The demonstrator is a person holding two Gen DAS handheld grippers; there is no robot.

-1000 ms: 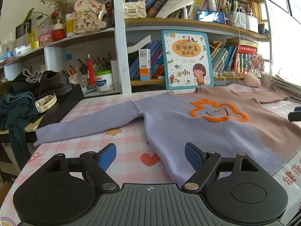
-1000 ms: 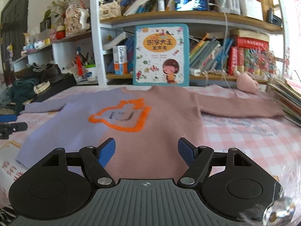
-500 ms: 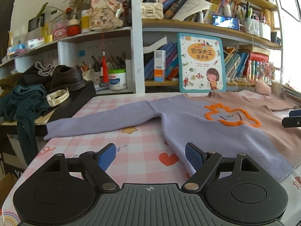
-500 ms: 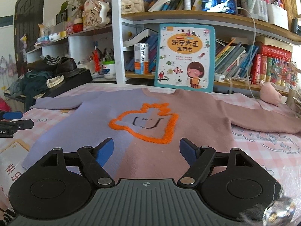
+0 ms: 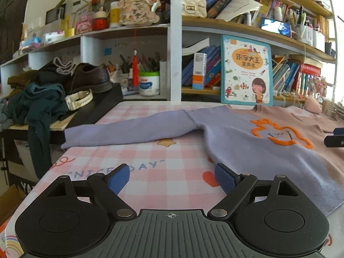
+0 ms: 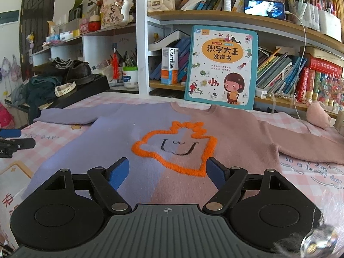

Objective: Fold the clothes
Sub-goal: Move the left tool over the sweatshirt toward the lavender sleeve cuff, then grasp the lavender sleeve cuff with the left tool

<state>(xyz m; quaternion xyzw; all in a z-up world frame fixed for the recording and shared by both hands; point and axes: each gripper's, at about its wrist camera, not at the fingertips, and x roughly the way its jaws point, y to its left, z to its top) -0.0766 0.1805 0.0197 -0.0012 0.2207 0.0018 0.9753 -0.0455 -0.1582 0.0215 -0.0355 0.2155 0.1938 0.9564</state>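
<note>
We see a soft knitted sweater, lilac on one half and dusty pink on the other [image 6: 150,142], lying flat and face up on the table under a pink-and-white checked tablecloth with printed hearts and words [image 5: 137,167]. Across its chest runs a fuzzy orange outline of a blob-like shape with a small dark stitched smile inside [image 6: 178,148]. The lilac sleeve [image 5: 126,131] stretches straight out sideways to the table's edge; the pink sleeve [image 6: 305,146] reaches the opposite way, and how its cuff lies we cannot quite make out at the warped rim of the view. The neckline points to the shelves, just below a teal-bordered children's picture book with a cartoon girl [image 6: 221,66] that stands leaning there.

Our left hand-held gripper [image 5: 172,180] hangs over bare cloth just beside the lilac hem, its blue pads wide apart and having just spread further, nothing between them. Our right hand-held gripper [image 6: 167,173] hangs above the sweater's lower middle, its pads likewise apart and just widening, clasping nothing.

Beyond the lilac sleeve a dark leather shoe [image 5: 90,79] sits on a black box.
</note>
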